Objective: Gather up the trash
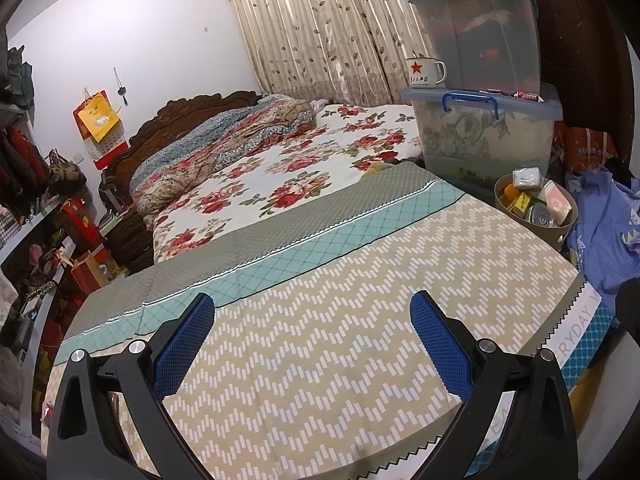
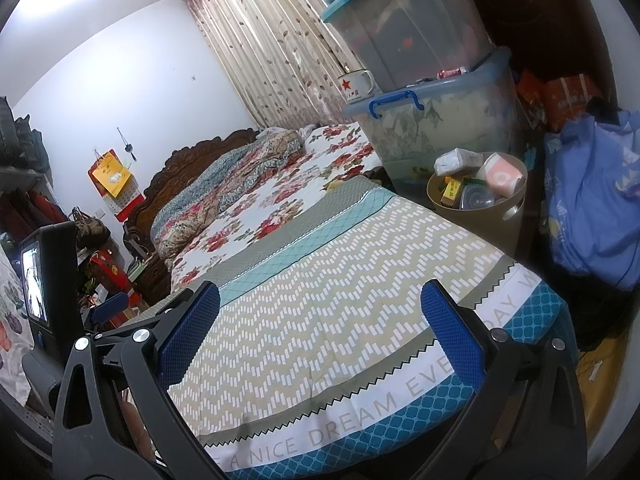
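Observation:
A tan waste bin [image 1: 554, 232] stands at the bed's far right corner, holding several pieces of trash: a white packet [image 1: 525, 177], a pink and white box [image 1: 554, 202], a yellow carton and clear plastic. It also shows in the right wrist view [image 2: 508, 216], with the pink box [image 2: 502, 174] and white packet [image 2: 456, 160]. My left gripper [image 1: 312, 320] is open and empty above the zigzag-patterned bedcover [image 1: 320, 340]. My right gripper [image 2: 320, 308] is open and empty over the same cover [image 2: 320, 320]. The left gripper's body [image 2: 44, 280] shows at the left of the right wrist view.
Two stacked clear storage boxes [image 1: 484, 80] with blue lids stand behind the bin, with a red-star enamel mug [image 1: 425, 72] on the lower lid. A blue garment [image 2: 596, 208] lies at right. A folded floral quilt [image 1: 240, 140] lies by the headboard. Cluttered shelves [image 1: 28, 220] line the left.

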`<move>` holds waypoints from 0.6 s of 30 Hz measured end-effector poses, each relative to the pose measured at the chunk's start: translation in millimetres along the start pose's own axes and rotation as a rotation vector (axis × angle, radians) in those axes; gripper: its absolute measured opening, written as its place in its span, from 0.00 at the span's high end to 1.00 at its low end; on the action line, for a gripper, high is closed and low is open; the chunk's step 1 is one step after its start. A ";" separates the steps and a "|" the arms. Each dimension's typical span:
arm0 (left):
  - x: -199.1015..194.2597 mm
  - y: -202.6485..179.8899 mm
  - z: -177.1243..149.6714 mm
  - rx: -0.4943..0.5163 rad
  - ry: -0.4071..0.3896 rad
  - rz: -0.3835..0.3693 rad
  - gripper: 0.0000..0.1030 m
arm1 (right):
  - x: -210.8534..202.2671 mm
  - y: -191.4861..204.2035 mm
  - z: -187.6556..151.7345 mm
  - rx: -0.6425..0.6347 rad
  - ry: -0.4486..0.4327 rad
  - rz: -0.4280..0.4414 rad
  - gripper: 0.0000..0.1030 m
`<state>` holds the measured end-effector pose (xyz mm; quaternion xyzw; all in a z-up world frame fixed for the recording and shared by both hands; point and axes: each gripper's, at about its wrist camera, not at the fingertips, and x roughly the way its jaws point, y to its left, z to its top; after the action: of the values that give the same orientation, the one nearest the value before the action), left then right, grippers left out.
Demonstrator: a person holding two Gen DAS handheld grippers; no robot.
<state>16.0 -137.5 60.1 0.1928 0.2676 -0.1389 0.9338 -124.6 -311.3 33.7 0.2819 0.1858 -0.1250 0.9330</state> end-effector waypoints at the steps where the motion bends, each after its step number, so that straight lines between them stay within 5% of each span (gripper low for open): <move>1: 0.1 -0.1 -0.5 0.001 0.000 0.000 0.08 | -0.1 0.1 -0.2 0.000 0.001 0.000 0.03; 18: 2.2 0.3 -6.2 0.014 0.005 0.004 0.08 | 0.0 0.7 -0.1 0.001 0.003 0.000 0.03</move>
<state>15.2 -134.9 54.1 0.2005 0.2688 -0.1385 0.9319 -124.4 -310.7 33.9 0.2826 0.1870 -0.1249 0.9325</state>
